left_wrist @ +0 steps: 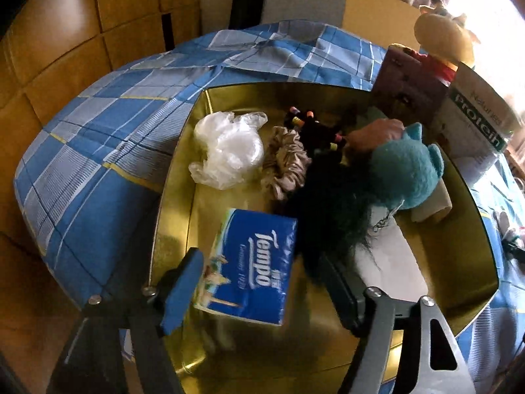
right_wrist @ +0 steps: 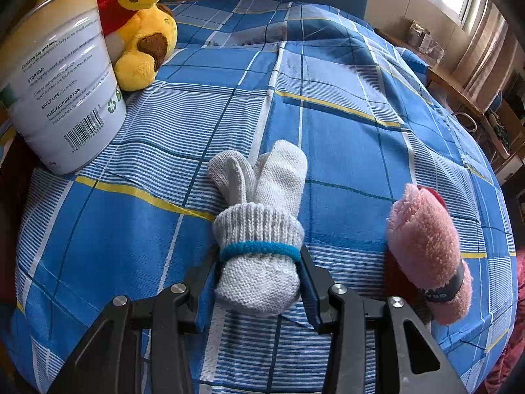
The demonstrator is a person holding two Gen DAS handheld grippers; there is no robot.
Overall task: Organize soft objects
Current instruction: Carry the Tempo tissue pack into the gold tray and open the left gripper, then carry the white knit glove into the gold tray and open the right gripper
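Dark fur [left_wrist: 331, 210], maybe a toy, hides part of the gold tin [left_wrist: 472, 229] where the tissue pack [left_wrist: 252, 266] lies between the open left gripper [left_wrist: 262, 282], while the right gripper [right_wrist: 259, 282] clamps knitted white mittens [right_wrist: 259, 223] on the checked bedcover [right_wrist: 344, 124].

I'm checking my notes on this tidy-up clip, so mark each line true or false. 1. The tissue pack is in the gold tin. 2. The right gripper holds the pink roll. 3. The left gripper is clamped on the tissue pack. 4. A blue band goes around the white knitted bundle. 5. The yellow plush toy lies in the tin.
1. True: the tissue pack is in the gold tin.
2. False: the right gripper holds the white knitted bundle; the pink roll lies beside it.
3. False: the left gripper is open.
4. True: see the blue band.
5. False: the yellow plush toy sits on the bedspread by the can.
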